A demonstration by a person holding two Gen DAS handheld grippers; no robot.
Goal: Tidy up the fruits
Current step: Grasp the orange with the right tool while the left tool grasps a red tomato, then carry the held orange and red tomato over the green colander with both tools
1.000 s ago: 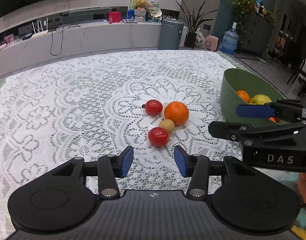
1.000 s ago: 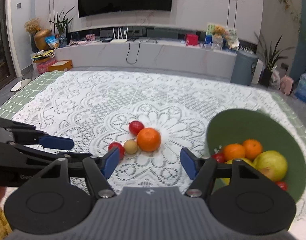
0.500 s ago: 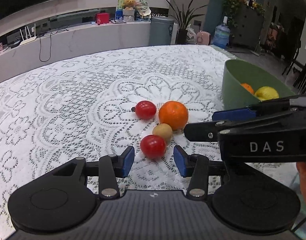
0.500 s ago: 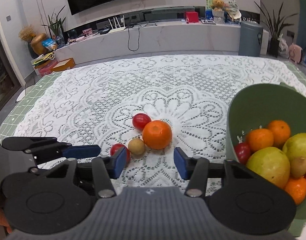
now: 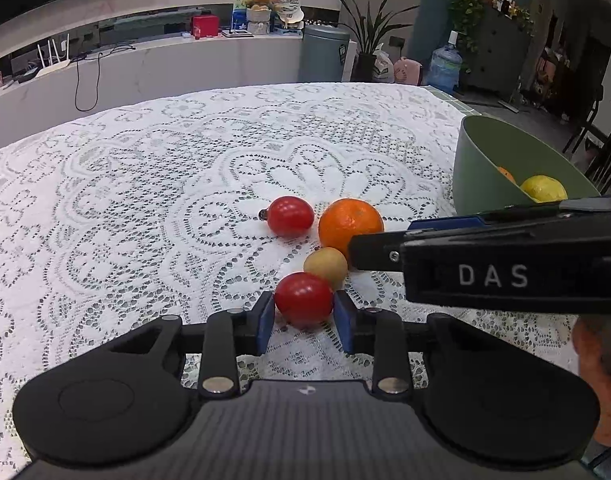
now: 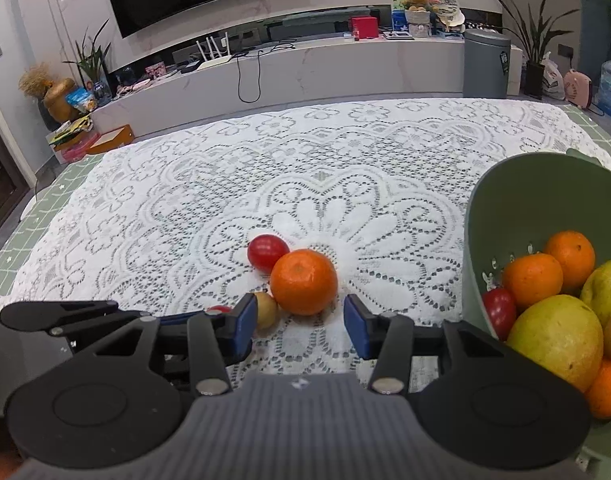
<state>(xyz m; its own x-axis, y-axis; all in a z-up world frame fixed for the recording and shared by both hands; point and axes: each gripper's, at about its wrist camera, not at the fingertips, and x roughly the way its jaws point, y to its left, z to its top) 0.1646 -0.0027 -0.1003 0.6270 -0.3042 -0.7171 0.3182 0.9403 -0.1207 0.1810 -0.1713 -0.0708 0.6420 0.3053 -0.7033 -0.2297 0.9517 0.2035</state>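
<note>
Four fruits lie mid-table on the lace cloth: a near red tomato [image 5: 304,300], a small tan fruit [image 5: 326,267], an orange [image 5: 350,226] and a far red tomato [image 5: 290,216]. My left gripper [image 5: 304,320] has its blue pads on either side of the near tomato, touching or almost touching it. My right gripper [image 6: 298,322] is open, its pads just short of the orange [image 6: 304,282], with the tan fruit [image 6: 265,309] by its left pad. It crosses the left wrist view [image 5: 485,256] at the right. The green bowl [image 6: 517,200] holds several fruits.
The green bowl [image 5: 489,160] stands at the table's right edge, close to my right gripper. The lace cloth [image 6: 265,168] covers the whole table. A low counter, a grey bin and plants stand beyond the far edge.
Both grippers moved forward toward the fruit group. The left pads came around the near tomato. The right gripper came up to the orange and its jaws widened a little.
</note>
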